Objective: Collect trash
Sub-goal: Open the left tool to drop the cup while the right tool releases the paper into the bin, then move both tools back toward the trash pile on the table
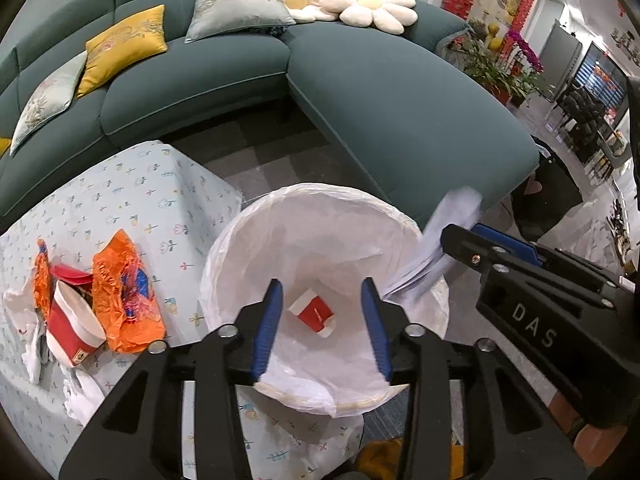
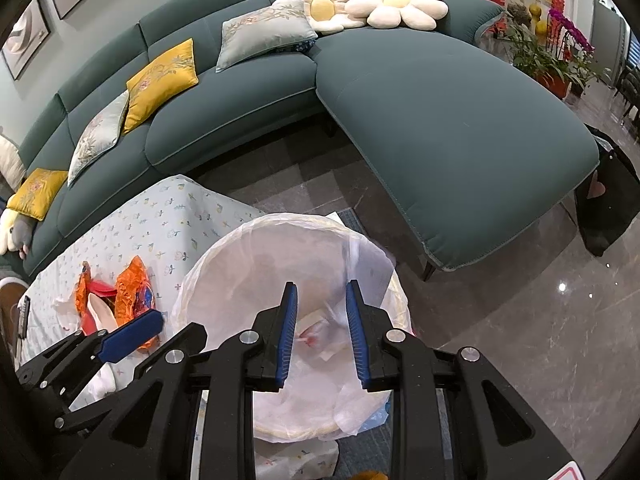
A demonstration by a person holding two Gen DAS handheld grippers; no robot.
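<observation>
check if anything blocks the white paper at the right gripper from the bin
Nothing visible does: the white paper at the right gripper is over the bin rim, and the open left gripper sits beside it, not under.

Bin (image 1: 248,240) sits right of table (image 1: 120,200), carton (image 1: 312,312) in it, wrappers (image 1: 124,300) on table, sofa (image 1: 360,92) behind.

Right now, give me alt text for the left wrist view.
The open left gripper hovers over a white-lined bin holding a red carton. The right gripper grips white paper at its rim.
</observation>
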